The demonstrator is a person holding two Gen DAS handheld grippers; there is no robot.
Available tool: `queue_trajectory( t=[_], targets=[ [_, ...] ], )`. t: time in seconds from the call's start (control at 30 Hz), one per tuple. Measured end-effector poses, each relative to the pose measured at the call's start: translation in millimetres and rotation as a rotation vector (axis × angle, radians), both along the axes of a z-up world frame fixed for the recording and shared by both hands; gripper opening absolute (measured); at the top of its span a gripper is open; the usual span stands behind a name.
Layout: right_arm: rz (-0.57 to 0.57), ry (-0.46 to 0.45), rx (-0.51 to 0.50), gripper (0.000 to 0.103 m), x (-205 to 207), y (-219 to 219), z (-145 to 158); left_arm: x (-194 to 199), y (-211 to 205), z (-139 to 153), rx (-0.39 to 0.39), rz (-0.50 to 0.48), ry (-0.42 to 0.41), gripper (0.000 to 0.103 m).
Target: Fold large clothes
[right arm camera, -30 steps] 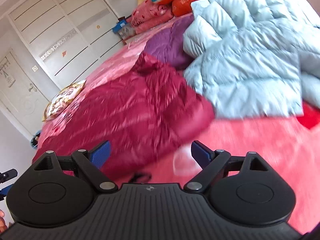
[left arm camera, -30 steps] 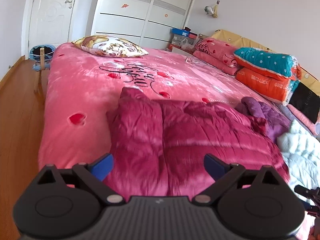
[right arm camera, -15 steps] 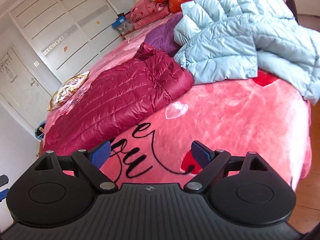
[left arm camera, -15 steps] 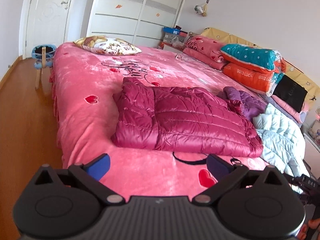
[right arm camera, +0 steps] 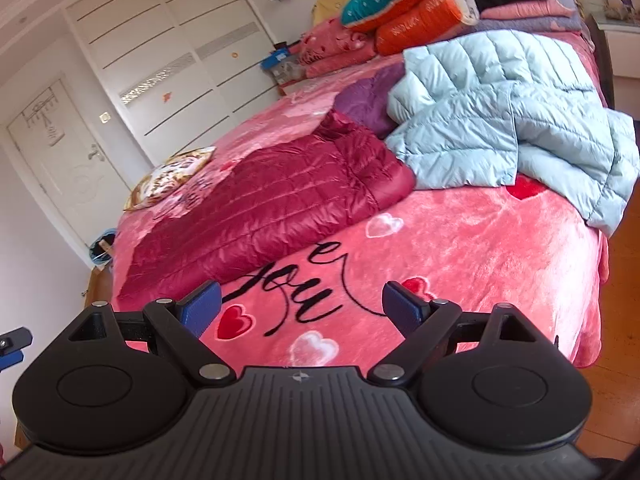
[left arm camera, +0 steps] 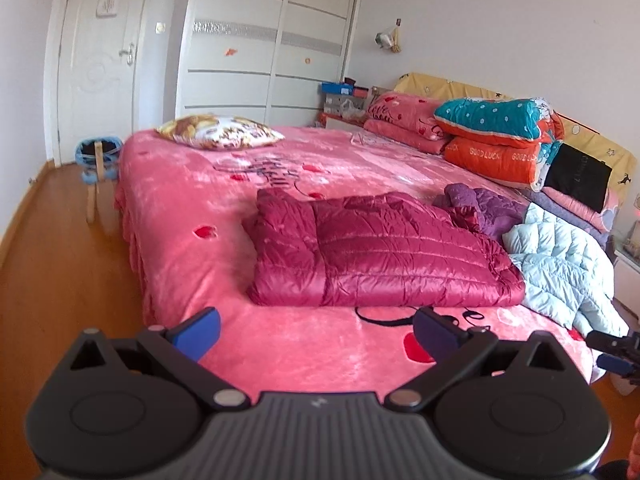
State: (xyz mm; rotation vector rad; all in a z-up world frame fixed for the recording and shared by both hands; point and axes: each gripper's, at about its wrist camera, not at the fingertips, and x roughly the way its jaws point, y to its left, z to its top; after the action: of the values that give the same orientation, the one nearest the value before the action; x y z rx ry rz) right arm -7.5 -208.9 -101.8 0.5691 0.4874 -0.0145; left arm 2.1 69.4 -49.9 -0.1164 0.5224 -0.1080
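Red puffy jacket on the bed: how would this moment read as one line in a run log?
red jacket: folded, flat on bed | light blue jacket: unfolded, beside it | left gripper: jaws open, empty | right gripper: jaws open, empty

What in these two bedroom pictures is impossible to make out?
- Purple garment: mostly hidden behind the dark red jacket in the left view and under the light blue jacket in the right view; its shape is unclear.
- Underside layers of the dark red jacket: hidden by its own top layer.
- Light blue jacket's far edge: it hangs over the bed side.
- Black item lettering: too small.
- Other gripper: only its tip shows at the frame edge.
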Motion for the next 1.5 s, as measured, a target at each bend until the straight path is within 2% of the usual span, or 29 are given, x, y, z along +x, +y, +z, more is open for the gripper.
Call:
queue_trajectory(
  t=[0.3, 0.43, 0.6, 1.17, 1.33, 1.5],
  targets=[
    [0.03, -0.038, -0.006, 0.103, -8, 4, 14, -11, 3, 11, 0.066, 0.047, -0.05, 0.102],
    [0.017, -0.051, -0.004, 0.103, -5, 2, 21, -5, 5, 12, 0.095, 0.07, -0.056, 0.102],
    [0.003, -0.031, -0.017, 0.103, 5, -1, 21, 10, 8, 7, 0.092, 0.079, -0.036, 0.102],
    [-0.014, 0.123, 0.093, 0.103, 73, -15, -58, 65, 3, -32, 0.157, 0.086, 0.085, 0.102],
    [-0.003, 0.123, 0.094, 0.103, 91, -14, -67, 83, -1, -39, 0.122, 0.077, 0.111, 0.102],
    [-0.001, 0.124, 0.08, 0.103, 110, -15, -73, 103, -10, -43, 0.068, 0.046, 0.103, 0.102]
  ],
)
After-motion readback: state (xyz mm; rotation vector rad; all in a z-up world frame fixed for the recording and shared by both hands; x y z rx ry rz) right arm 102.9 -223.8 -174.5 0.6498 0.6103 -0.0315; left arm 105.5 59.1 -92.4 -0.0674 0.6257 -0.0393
